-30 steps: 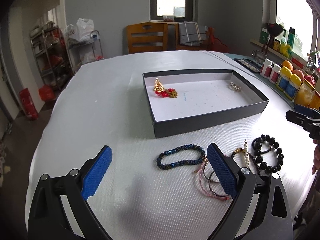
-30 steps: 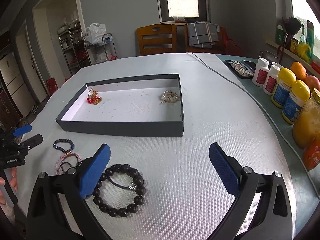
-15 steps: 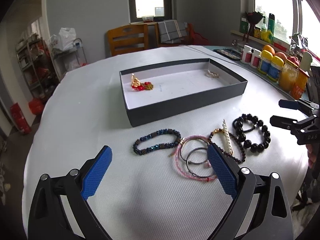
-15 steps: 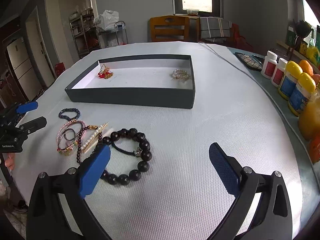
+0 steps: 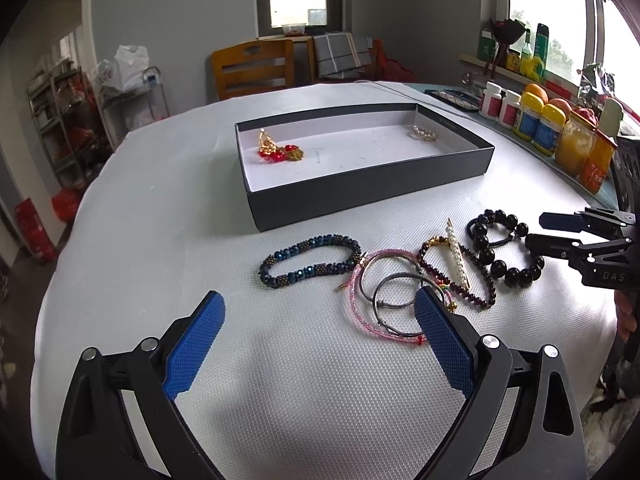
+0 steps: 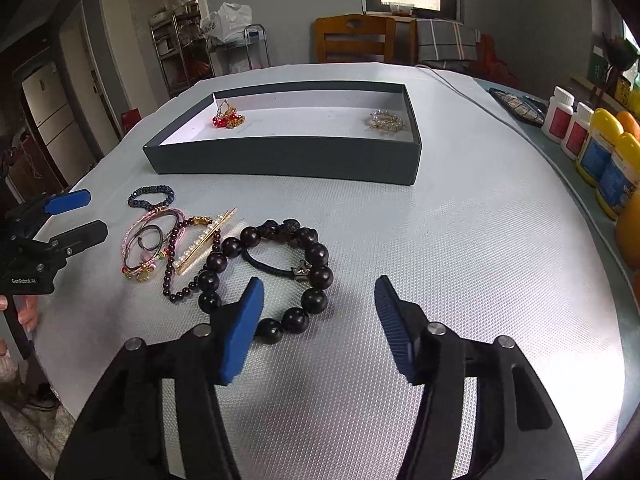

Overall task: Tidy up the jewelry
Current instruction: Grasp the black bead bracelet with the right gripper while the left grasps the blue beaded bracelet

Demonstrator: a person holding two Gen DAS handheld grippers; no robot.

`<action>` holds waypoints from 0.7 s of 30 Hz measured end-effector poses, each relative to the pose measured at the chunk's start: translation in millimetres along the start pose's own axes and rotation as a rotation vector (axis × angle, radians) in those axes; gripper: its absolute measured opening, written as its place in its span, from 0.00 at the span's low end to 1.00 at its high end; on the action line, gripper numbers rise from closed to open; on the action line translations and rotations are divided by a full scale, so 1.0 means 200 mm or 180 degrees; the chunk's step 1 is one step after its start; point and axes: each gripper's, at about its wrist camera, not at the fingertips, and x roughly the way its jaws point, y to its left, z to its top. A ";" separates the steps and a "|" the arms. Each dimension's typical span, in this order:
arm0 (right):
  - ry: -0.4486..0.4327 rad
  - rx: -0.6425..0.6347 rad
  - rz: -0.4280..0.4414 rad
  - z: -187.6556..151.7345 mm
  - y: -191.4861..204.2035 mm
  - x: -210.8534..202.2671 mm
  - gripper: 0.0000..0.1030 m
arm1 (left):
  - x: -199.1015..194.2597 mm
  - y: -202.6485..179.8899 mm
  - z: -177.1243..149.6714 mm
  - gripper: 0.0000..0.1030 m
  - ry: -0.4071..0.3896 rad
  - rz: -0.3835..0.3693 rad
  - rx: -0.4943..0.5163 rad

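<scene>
A shallow dark box (image 5: 372, 194) (image 6: 280, 162) sits mid-table, holding red-and-gold earrings (image 5: 278, 151) (image 6: 227, 118) and a pearl piece (image 5: 424, 133) (image 6: 386, 120). In front of it lie a blue bead bracelet (image 5: 310, 258) (image 6: 151, 197), pink and grey bangles (image 5: 386, 296) (image 6: 150, 240), a pearl hair clip (image 5: 458, 258) (image 6: 206, 242), a garnet strand (image 5: 478, 276) and a big black bead bracelet (image 5: 502, 258) (image 6: 280, 280). My left gripper (image 5: 320, 338) is open, just short of the bangles. My right gripper (image 6: 320, 316) is open, over the black bracelet's near edge.
The round table has a white textured cover (image 6: 460, 260). Bottles and jars (image 5: 556, 132) (image 6: 600, 148) line its right edge. A cable (image 6: 472, 96) runs across the back right. Wooden chairs (image 5: 252, 68) stand behind the table. A shelf rack (image 6: 176, 48) is at the back left.
Both grippers have drawn back and lowered toward the loose jewelry near the table's front. The right gripper's fingers have closed in somewhat but remain open. The jewelry has not moved.
</scene>
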 end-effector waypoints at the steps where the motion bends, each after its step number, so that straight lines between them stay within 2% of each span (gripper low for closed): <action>1: 0.0025 0.0034 0.0042 0.00 -0.01 0.00 0.47 | 0.00 0.00 0.01 0.94 -0.0006 0.0009 0.0006; 5: -0.0001 -0.0019 0.0021 -0.01 0.00 0.00 0.30 | 0.00 0.01 0.01 0.93 -0.0017 0.0013 0.0048; 6: -0.0011 -0.0037 0.0000 -0.01 0.00 -0.01 0.28 | 0.01 0.02 0.01 0.92 0.0004 0.0036 0.0039; 10: -0.0017 -0.0052 -0.0027 0.00 0.00 -0.01 0.26 | 0.03 0.06 0.02 0.92 0.0054 -0.0017 -0.0086; 14: -0.0025 -0.0044 -0.0040 0.01 -0.01 -0.01 0.26 | 0.04 0.10 0.04 0.91 0.0043 0.0086 -0.0108; 16: -0.0025 -0.0043 -0.0037 0.01 -0.01 -0.01 0.26 | 0.06 0.13 0.07 0.85 0.0035 0.0102 -0.0146; 17: -0.0027 -0.0042 -0.0041 0.01 -0.01 -0.01 0.26 | 0.06 0.14 0.09 0.76 0.0039 0.0100 -0.0158; 21: -0.0022 -0.0039 -0.0050 0.02 -0.02 0.00 0.26 | 0.12 0.16 0.14 0.61 0.0084 0.0159 -0.0127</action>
